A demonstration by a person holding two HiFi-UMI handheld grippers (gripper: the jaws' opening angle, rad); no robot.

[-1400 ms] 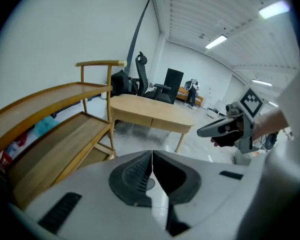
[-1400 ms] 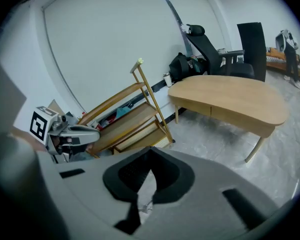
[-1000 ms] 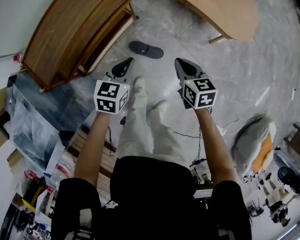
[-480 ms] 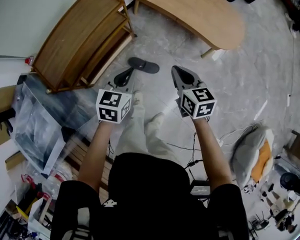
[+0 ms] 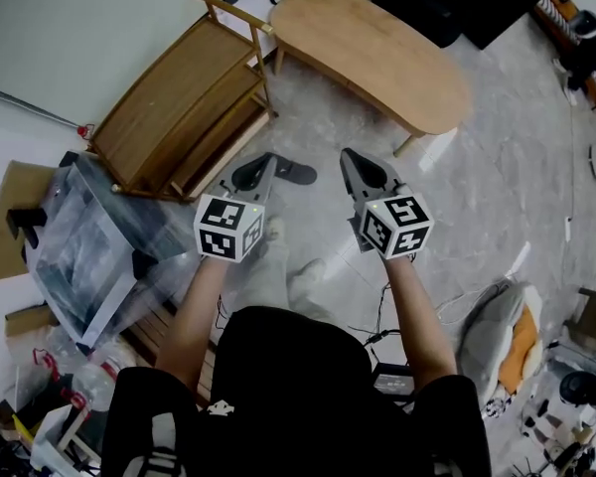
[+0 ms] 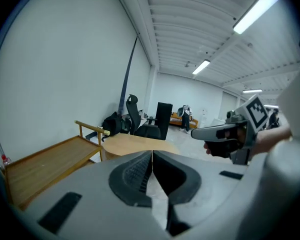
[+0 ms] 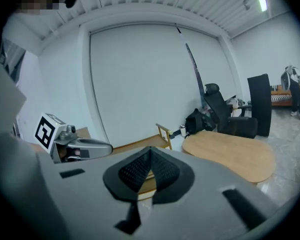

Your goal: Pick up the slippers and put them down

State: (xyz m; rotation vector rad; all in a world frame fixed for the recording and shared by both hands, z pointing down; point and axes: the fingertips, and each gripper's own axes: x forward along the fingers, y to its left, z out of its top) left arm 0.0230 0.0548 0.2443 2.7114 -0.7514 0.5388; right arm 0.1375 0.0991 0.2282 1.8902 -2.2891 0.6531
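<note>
One dark grey slipper (image 5: 296, 173) lies flat on the marble floor, between the two grippers in the head view; its left end is hidden behind my left gripper (image 5: 255, 165). No second slipper shows. Both grippers are held up in the air, well above the floor, pointing forward. The left gripper (image 6: 152, 153) has its jaws pressed together with nothing between them. The right gripper (image 5: 357, 160) (image 7: 150, 151) is likewise shut and empty. Each gripper view catches the other gripper off to its side.
A slatted wooden rack (image 5: 179, 117) stands at the left by the wall, and a curved wooden table (image 5: 377, 53) beyond the slipper. Plastic-wrapped clutter (image 5: 89, 256) lies at the near left, a grey and orange bag (image 5: 502, 326) at the right. Office chairs (image 6: 140, 119) stand farther back.
Both grippers have risen, still shut and empty. The head view has tilted up, showing more of the table and rack. The slipper stays on the floor.
</note>
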